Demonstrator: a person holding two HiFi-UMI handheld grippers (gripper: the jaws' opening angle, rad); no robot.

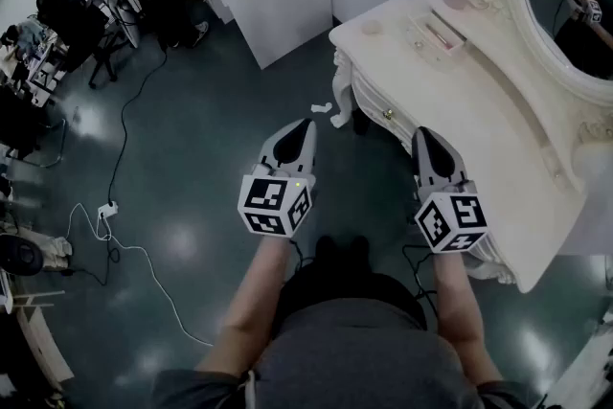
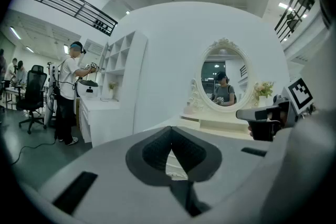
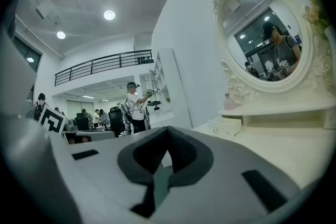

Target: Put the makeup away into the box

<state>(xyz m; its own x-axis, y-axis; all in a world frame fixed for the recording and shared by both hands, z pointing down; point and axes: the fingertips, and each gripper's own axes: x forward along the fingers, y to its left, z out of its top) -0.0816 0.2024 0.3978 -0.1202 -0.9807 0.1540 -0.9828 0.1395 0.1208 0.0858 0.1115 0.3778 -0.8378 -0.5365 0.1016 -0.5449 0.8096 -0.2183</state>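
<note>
While both hang beside the white vanity surface (image 1: 484, 105), left tongs (image 1: 306, 124) and right tongs (image 1: 424, 133) stand pressed together, empty; oval mirror (image 1: 575, 5) at its back.

The person is holding both forearms (image 1: 251, 302) out toward 12 o'clock. The left gripper (image 1: 298, 137) is pointing toward 1 o'clock and the right gripper (image 1: 431, 145) toward 11 o'clock, both keeping jaws together with nothing between.

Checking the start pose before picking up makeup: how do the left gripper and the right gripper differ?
The left gripper hangs over the dark floor; the right gripper is at the dressing table's front edge. The oval mirror lies nearly ahead of the left gripper, but high to the right of the right gripper. Both are shut and empty.
</note>
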